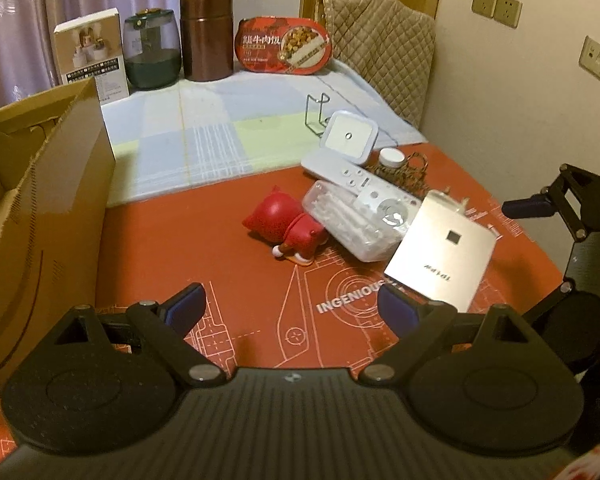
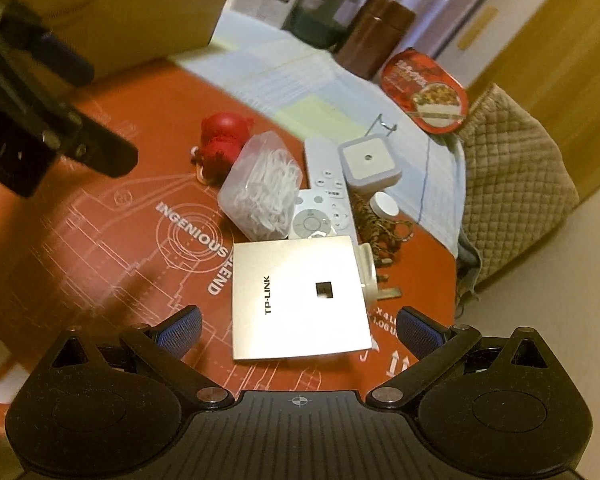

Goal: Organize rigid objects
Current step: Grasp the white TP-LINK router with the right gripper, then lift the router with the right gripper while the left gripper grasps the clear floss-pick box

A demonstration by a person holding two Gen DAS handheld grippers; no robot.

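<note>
Your red tabletop [image 1: 228,248] lies bare nearest you, both hand-held grippers, left [image 1: 292,306] and right [image 2: 298,330], hanging jaws apart and empty. The white TP-LINK box [image 2: 300,300] sits by the right edge, then the clear case [image 1: 348,224], red figurine [image 1: 284,224] and remotes [image 1: 364,188]. Only your left view shows the open cardboard box [image 1: 40,208] walling that side.

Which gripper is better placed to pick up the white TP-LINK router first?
Right. The right gripper is open with the TP-LINK router directly ahead between its fingers. The left gripper faces bare red mat; the router lies to its right.
</note>
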